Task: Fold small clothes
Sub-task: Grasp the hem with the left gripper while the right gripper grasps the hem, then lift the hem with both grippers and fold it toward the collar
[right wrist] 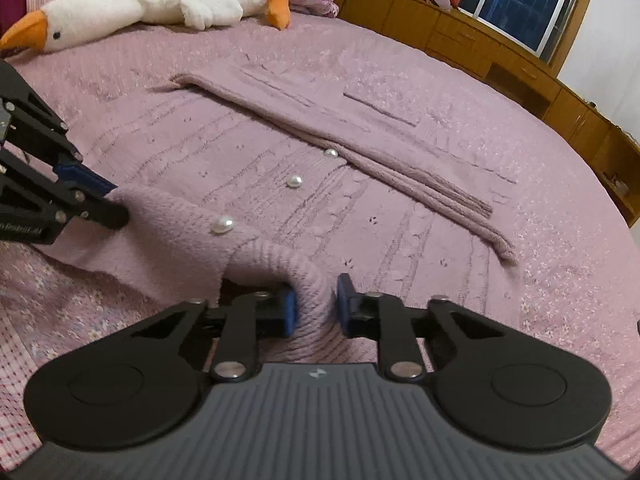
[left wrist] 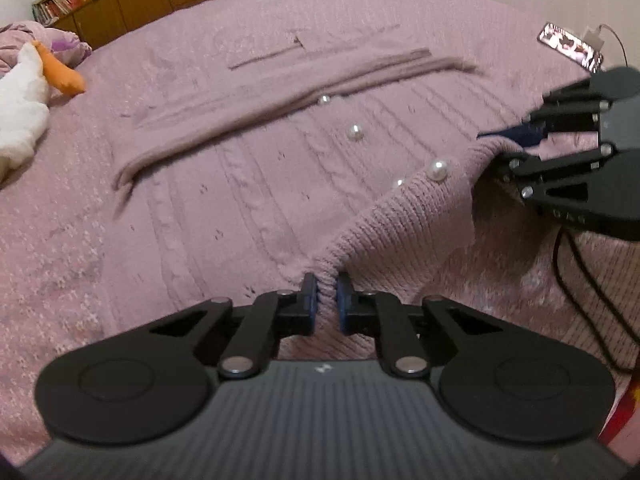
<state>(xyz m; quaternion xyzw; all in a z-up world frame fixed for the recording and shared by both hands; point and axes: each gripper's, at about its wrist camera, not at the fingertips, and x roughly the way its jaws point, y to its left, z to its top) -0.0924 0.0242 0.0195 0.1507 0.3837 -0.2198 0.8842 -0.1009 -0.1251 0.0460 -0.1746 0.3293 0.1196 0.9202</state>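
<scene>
Nearest in the left wrist view, the left hand-held gripper (left wrist: pixel 328 300) is clamped on the ribbed hem of the pink cardigan (left wrist: pixel 256 168), the knit bunched into a tight pleat between its blue pads. In the right wrist view, the right hand-held gripper (right wrist: pixel 316 304) likewise pinches a fold of the same ribbed hem, which arches up over its left pad. The two grips sit at either end of the near edge; each view shows the other hand-held gripper off to the side, holding the hem slightly raised off the bed (left wrist: pixel 60 240).

Just ahead of the jaws, the cardigan lies flat on the pink bedspread with its row of pearl buttons (left wrist: pixel 354 133) running away from the hem. Farther on, the sleeves (left wrist: pixel 280 92) are already laid across the body in a long diagonal band. Beyond the garment lie a plush goose (right wrist: pixel 160 0) and, in the left wrist view, a phone (left wrist: pixel 570 46) at the bed's far right.

The step in hand looks like the bottom-to-top fold, with both hem corners secured. The next move calls for raising both grips together, carrying the hem forward over the buttons towards the sleeves, keeping the edge taut and level so the fold lands square.
</scene>
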